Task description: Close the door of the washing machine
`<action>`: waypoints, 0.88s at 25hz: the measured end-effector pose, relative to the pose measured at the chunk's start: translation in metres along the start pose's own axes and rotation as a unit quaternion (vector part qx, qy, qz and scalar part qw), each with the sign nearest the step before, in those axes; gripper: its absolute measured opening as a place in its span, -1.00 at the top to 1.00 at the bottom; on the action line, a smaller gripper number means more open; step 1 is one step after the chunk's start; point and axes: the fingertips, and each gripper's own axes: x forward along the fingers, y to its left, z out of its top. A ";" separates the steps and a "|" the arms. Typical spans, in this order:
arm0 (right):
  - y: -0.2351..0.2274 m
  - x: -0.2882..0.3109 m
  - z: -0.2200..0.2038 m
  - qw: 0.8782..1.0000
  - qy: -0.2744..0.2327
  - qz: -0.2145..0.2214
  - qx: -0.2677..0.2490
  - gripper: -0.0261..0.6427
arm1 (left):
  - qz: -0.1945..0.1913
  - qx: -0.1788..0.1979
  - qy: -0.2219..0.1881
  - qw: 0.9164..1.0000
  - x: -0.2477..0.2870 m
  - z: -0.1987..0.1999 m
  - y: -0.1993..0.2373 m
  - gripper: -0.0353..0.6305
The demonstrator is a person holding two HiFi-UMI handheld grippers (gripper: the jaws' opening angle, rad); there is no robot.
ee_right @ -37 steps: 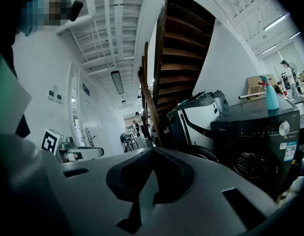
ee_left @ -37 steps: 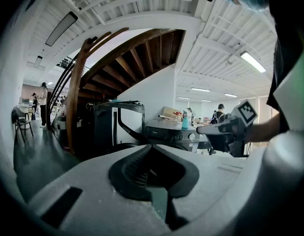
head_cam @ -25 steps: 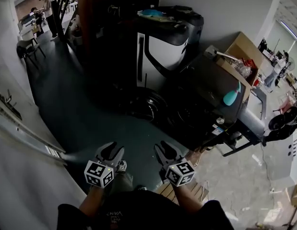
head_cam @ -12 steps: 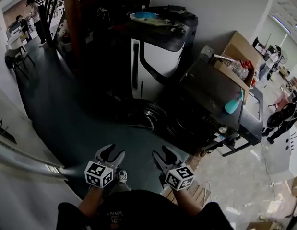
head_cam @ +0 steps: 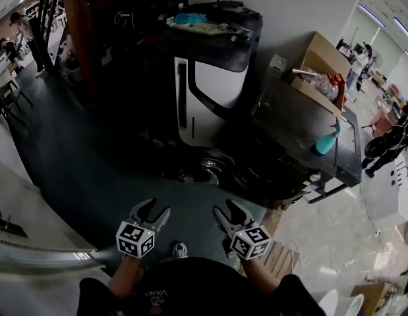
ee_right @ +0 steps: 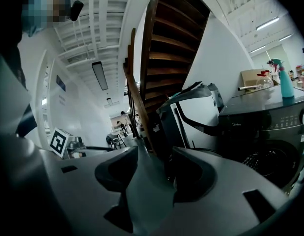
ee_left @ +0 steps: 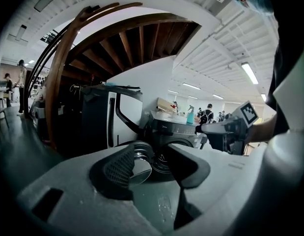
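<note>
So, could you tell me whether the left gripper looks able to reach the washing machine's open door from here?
Not quite yet, I think: the left gripper, open and empty, is apart from the door. Only bare floor lies between, so a step closer should do.

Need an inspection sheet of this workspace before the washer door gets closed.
Surface: dark floor in front of the machine.
Job's things: washing machine; its round door stands open.
Clutter: teal spray bottle on the machine's top; cardboard box behind it.
Grippers: left gripper and right gripper both open, empty, short of the door.
Cables: nothing seen.
Surroundings: white-and-black appliance, wooden staircase, person far off.
</note>
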 end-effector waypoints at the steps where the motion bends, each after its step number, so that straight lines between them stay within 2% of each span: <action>1: 0.001 0.007 0.000 1.000 -0.001 -0.006 0.001 0.33 | -0.005 0.002 0.002 1.000 0.001 0.001 0.008 0.29; 7: -0.001 0.035 0.002 0.999 0.002 -0.035 0.009 0.33 | -0.019 0.001 0.012 1.000 0.011 0.001 0.048 0.29; 12: -0.016 0.053 0.000 0.999 0.013 -0.047 0.015 0.33 | -0.022 -0.009 0.026 0.999 0.027 -0.008 0.065 0.29; 16: -0.025 0.071 -0.001 0.998 0.024 -0.038 0.034 0.34 | -0.018 -0.016 0.043 0.999 0.040 -0.015 0.077 0.29; 22: -0.046 0.104 0.004 0.998 0.053 -0.009 0.024 0.35 | 0.006 -0.033 0.046 0.998 0.075 -0.013 0.095 0.29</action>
